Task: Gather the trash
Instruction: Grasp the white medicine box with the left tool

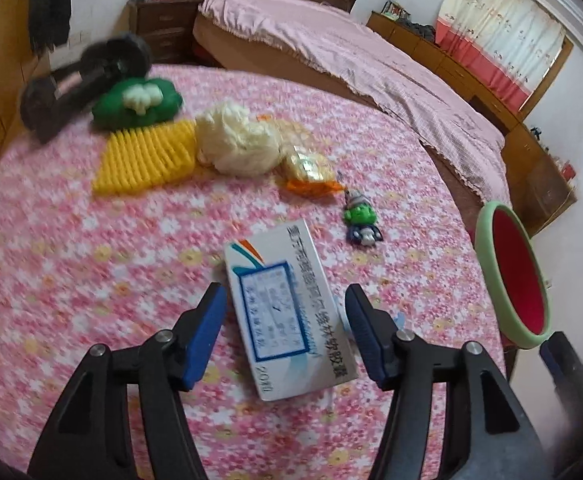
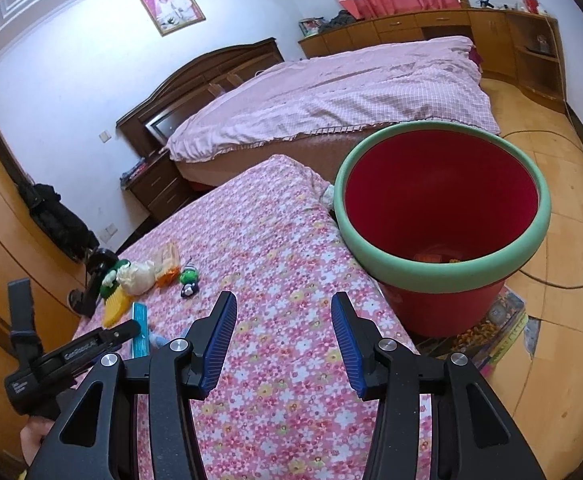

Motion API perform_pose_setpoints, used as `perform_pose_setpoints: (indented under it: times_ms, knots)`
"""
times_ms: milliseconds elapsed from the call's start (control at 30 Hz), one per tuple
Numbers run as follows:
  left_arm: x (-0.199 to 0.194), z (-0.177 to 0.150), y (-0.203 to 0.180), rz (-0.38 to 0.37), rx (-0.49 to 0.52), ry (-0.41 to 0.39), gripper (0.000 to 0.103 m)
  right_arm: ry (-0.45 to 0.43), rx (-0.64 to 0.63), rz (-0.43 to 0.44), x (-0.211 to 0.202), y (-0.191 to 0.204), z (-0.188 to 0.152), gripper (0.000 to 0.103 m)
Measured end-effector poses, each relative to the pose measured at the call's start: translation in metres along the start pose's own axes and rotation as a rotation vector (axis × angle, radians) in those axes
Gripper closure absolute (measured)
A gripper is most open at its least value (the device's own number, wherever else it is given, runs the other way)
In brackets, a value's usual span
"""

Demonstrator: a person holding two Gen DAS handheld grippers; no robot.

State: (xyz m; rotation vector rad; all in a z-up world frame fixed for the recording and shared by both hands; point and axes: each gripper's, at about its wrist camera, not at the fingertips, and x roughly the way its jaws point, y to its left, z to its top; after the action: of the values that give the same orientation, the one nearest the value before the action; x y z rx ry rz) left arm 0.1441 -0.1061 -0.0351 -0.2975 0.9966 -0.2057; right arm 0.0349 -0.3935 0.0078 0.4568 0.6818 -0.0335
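Left tongs (image 1: 285, 330) wide around a white box (image 1: 287, 312) on the flowered table (image 1: 71, 260) — pads clear, right tongs (image 2: 283, 344) wide and empty, red bin (image 2: 443, 216) beside the table.

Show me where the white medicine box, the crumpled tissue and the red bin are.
white medicine box (image 1: 287, 312), left wrist view, on its printed top face.
crumpled tissue (image 1: 237, 140), left wrist view, on the middle of the wad.
red bin (image 2: 443, 276), right wrist view, on the near green rim.

A pink floral cloth (image 1: 71, 260) is covering the surface; a white-and-blue box (image 1: 287, 312) is lying on it, near a yellow ribbed sheet (image 1: 147, 158) and a red bucket (image 2: 443, 216) with a green rim.
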Motion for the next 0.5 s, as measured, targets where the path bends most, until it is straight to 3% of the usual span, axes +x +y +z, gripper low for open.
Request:
perform_pose_setpoints:
  times_ms: [167,500]
  knots:
    - [0.012,-0.007,-0.001,-0.026,-0.03,0.044,0.042,0.004,0.005,-0.014,0.002,-0.006,0.0,0.052]
    - [0.0,-0.009,0.006,-0.039,0.015,0.005,0.046,0.05,0.001,-0.014,0.021,-0.004,-0.003,0.052]
